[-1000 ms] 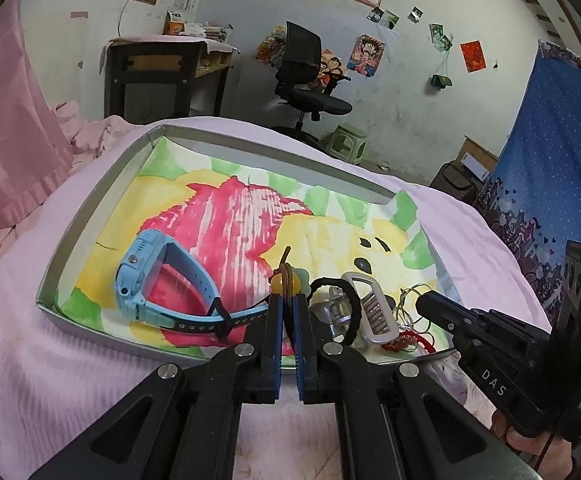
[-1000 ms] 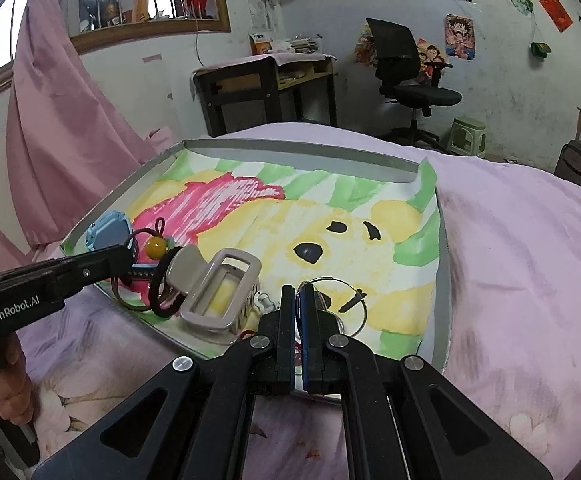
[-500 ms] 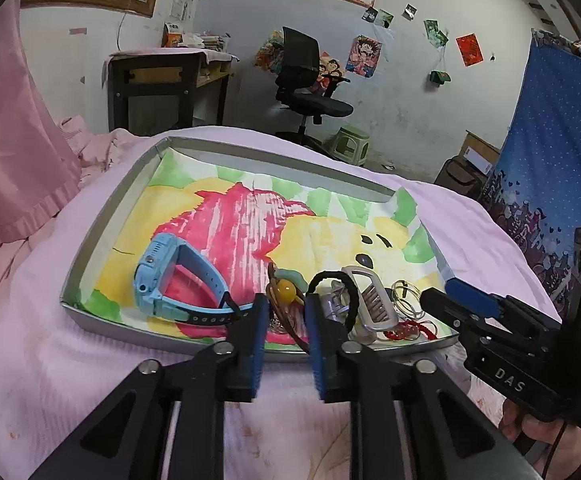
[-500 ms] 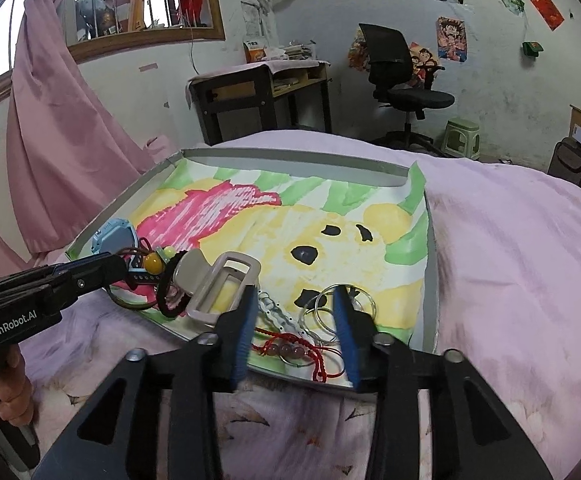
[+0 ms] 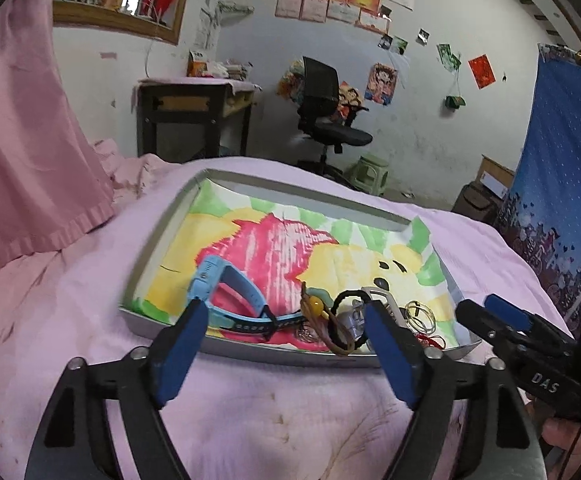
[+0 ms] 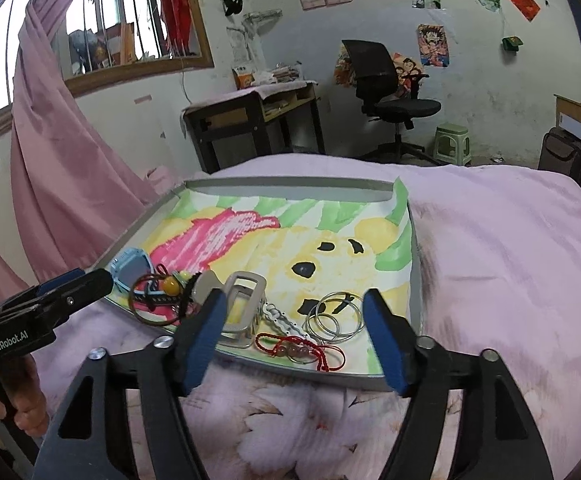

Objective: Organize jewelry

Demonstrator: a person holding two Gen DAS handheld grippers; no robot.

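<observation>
Right wrist view: your bed (image 6: pixel 510 248), spread with a pink sheet, carries a shallow grey tray (image 6: pixel 415 256) lined with a bright painted sheet (image 6: pixel 274 248). All the jewelry lies bunched along the tray's near edge. Your right gripper (image 6: pixel 292 340) hangs just short of that edge, fingers spread wide and holding nothing. Your left gripper (image 5: pixel 282 344), seen in the left wrist view, sits beside it with fingers equally wide apart and empty.

Largest of the pieces is the blue watch (image 5: pixel 226 296), standing on its side at the left end, its strap running toward the middle. Next comes a grey clasp frame (image 6: pixel 244 304), tilted up near the centre, then a black hair tie (image 5: pixel 346 316) touching a brown loop with an amber bead (image 6: pixel 169 286). Thin silver rings (image 6: pixel 332 318) overlap one another on the right. Just in front of them lies a red cord bracelet (image 6: pixel 302 352), close against the tray's near wall.
</observation>
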